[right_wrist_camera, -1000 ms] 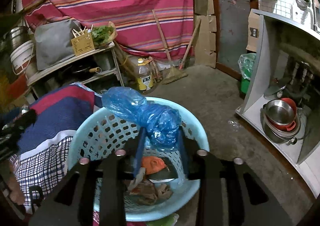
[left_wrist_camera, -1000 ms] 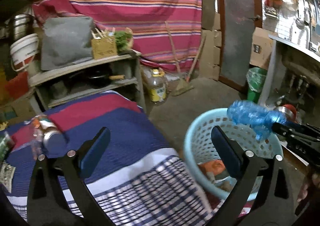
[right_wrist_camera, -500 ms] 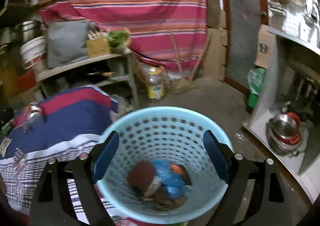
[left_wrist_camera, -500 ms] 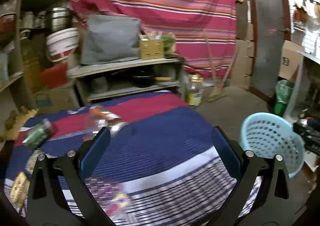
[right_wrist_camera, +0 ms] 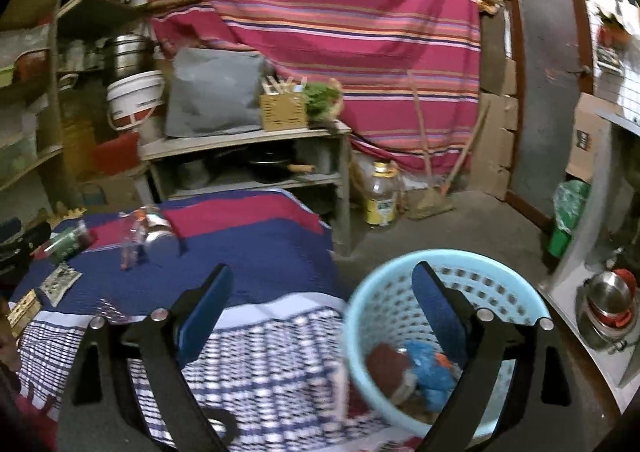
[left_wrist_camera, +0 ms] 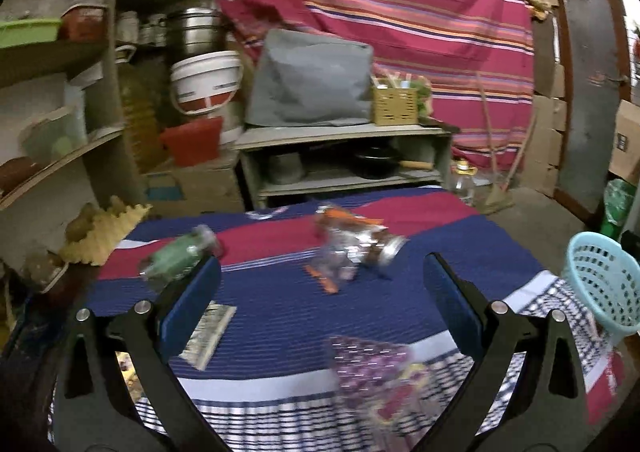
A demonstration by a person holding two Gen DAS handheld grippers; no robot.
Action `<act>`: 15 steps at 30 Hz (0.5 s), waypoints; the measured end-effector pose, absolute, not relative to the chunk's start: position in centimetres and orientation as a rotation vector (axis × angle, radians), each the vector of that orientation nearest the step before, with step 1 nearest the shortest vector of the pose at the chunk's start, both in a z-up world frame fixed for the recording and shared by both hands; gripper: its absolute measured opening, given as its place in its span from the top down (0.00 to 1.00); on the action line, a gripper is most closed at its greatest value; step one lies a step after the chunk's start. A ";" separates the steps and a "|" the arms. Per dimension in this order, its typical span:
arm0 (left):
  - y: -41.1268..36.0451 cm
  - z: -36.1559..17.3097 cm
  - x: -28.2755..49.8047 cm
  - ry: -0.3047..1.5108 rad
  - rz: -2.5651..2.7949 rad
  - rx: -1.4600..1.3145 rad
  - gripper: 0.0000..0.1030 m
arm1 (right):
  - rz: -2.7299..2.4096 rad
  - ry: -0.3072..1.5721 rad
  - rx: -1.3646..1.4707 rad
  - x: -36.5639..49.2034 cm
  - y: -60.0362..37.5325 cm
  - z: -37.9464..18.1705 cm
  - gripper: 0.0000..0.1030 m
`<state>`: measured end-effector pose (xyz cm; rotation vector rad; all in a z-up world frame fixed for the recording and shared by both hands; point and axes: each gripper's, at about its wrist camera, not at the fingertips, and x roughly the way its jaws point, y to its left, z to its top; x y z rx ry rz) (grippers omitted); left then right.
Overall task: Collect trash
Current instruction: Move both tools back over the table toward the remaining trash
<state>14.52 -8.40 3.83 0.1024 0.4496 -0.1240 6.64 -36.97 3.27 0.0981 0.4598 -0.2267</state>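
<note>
My left gripper is open and empty above the table's blue and red cloth. On the cloth lie a green bottle, a clear crumpled bottle with a metal can, a flat printed packet and a purple wrapper. My right gripper is open and empty over the edge of the light blue basket. The crumpled blue bottle lies inside the basket with other trash. The basket also shows in the left wrist view at the right.
A grey shelf unit with a pan stands behind the table. Wooden shelves with pots and a white bucket fill the left. A yellow oil bottle and broom stand on the floor. Steel bowls sit at the right.
My right gripper opened and dropped the blue bottle into the basket, then swung left. My left gripper swung left from the basket toward the table's trash.
</note>
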 end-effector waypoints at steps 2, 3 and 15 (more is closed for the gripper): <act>-7.3 3.2 15.1 0.466 -0.105 0.090 0.05 | -0.203 0.460 0.084 7.4 -35.5 3.4 0.13; -6.4 2.7 15.5 0.478 -0.093 0.079 0.05 | -0.194 0.461 0.080 7.7 -34.9 3.4 0.13; -0.9 -0.4 19.6 0.571 -0.008 0.039 0.05 | -0.094 0.485 -0.001 13.5 -27.3 3.3 0.13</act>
